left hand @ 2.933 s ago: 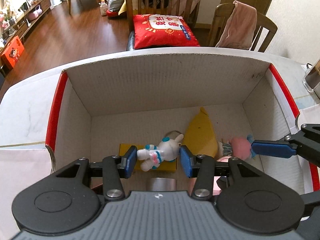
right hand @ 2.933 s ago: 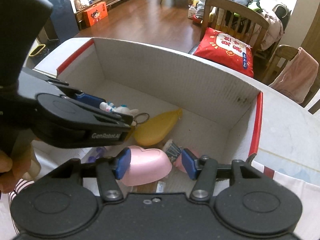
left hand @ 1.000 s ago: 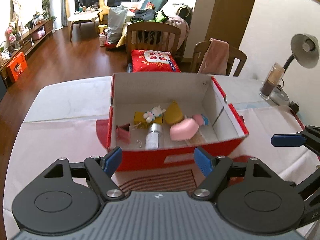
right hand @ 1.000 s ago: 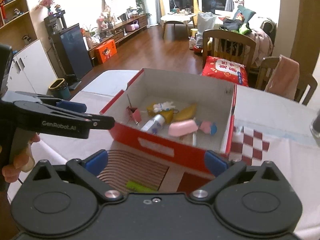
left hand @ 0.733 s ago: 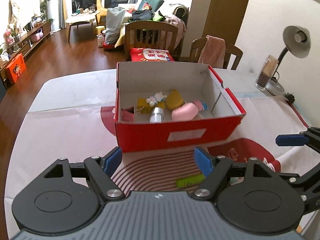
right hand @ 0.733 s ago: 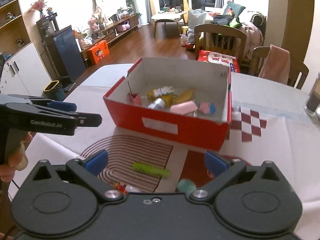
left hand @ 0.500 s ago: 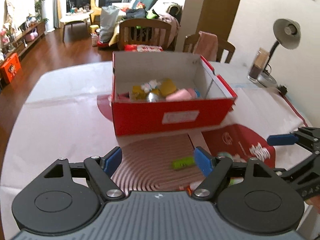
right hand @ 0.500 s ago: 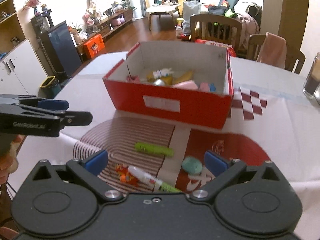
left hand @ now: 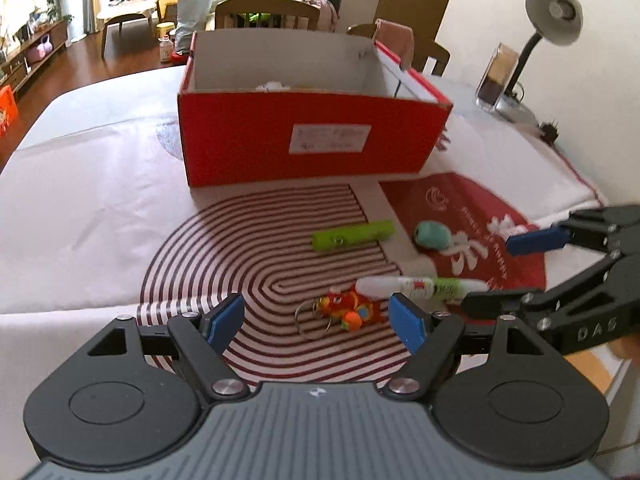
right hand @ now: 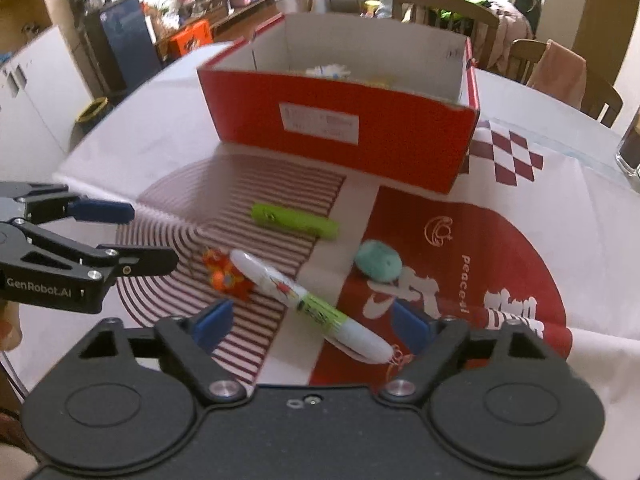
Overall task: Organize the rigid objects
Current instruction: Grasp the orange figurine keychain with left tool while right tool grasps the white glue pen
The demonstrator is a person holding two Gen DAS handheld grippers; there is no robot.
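Note:
A red box (left hand: pixel 312 136) (right hand: pixel 340 120) stands on the table with toys inside, mostly hidden by its front wall. In front of it lie a green tube (left hand: pixel 354 235) (right hand: pixel 295 222), a teal oval piece (left hand: pixel 433 235) (right hand: pixel 379 261), a white and green pen-like tube (left hand: pixel 420 286) (right hand: pixel 310 304) and an orange keyring toy (left hand: pixel 347 309) (right hand: pixel 226 274). My left gripper (left hand: pixel 318 322) is open and empty, low over the orange toy. My right gripper (right hand: pixel 310 324) is open and empty, with the white tube lying between its fingers.
A red and white printed cloth (left hand: pixel 100 208) covers the table. A desk lamp (left hand: pixel 554 4) and a dark glass (left hand: pixel 496 76) stand at the far right. Wooden chairs (right hand: pixel 444 10) stand behind the table. The table edge is near on my side.
Both grippers let go of toys in the box, pulled back out of it, and came down low towards the items lying on the cloth in front.

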